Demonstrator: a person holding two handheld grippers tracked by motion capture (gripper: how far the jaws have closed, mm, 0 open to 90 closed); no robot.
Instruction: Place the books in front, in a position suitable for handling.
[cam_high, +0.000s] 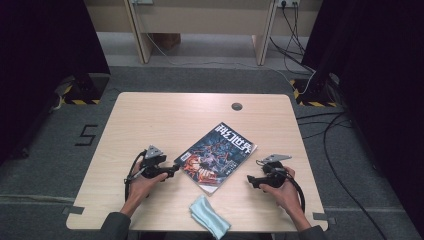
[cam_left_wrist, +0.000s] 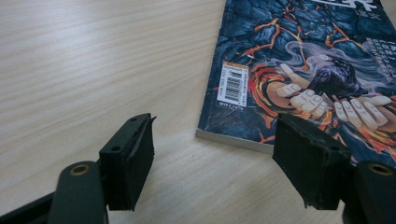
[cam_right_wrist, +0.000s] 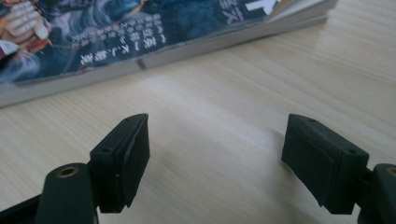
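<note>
A magazine (cam_high: 216, 156) with a dark, fiery cover lies tilted on the wooden table (cam_high: 165, 115). My left gripper (cam_high: 175, 168) sits at the magazine's left corner, held in the person's left hand. In the left gripper view the jaws stand apart around bare table, with the magazine's barcode corner (cam_left_wrist: 233, 84) just ahead of my left gripper (cam_left_wrist: 212, 161). My right gripper (cam_high: 250, 180) lies to the right of the magazine, a short gap away. In the right gripper view my right gripper (cam_right_wrist: 215, 156) is open over bare wood, and the magazine's page edge (cam_right_wrist: 154, 53) runs across the top.
A folded light-blue cloth (cam_high: 209, 216) rests near the front edge of the table, between the forearms. A round cable hole (cam_high: 236, 106) is at the back of the table. Cables (cam_high: 330, 150) trail on the grey floor to the right.
</note>
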